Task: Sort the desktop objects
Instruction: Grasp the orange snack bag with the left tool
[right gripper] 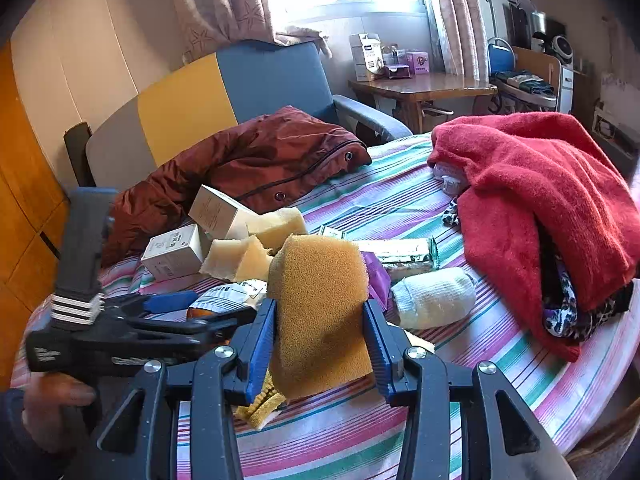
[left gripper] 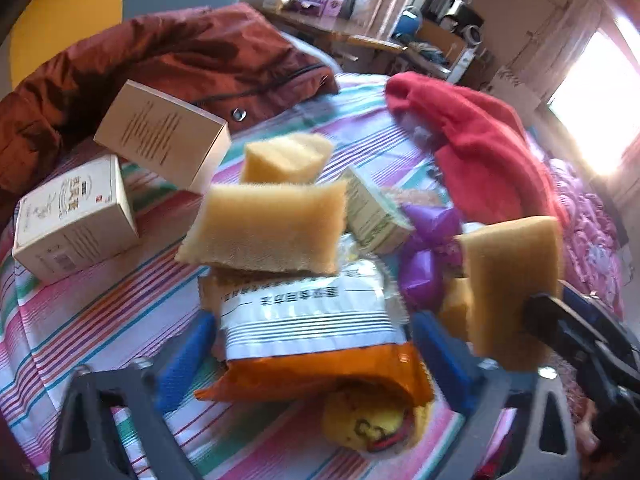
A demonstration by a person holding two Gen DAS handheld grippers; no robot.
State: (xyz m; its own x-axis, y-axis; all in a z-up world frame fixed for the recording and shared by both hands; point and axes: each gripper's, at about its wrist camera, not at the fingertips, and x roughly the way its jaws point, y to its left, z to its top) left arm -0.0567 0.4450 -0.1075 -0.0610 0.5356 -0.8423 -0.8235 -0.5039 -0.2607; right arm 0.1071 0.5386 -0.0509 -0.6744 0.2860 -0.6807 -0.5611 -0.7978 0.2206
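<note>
My left gripper is open wide, pointing down at the striped cloth, with one blue finger on each side of an orange-and-white snack packet; the pads do not press on it. The packet lies partly under a yellow sponge, and a second sponge sits behind that one. My right gripper is shut on a third, darker yellow sponge and holds it upright above the cloth. That held sponge also shows at the right of the left wrist view. The left gripper appears low at the left.
Two white boxes lie at the left, near a brown-red jacket. A foil-wrapped pack, a purple bag and a rolled white sock lie in the middle. A red towel is heaped at the right.
</note>
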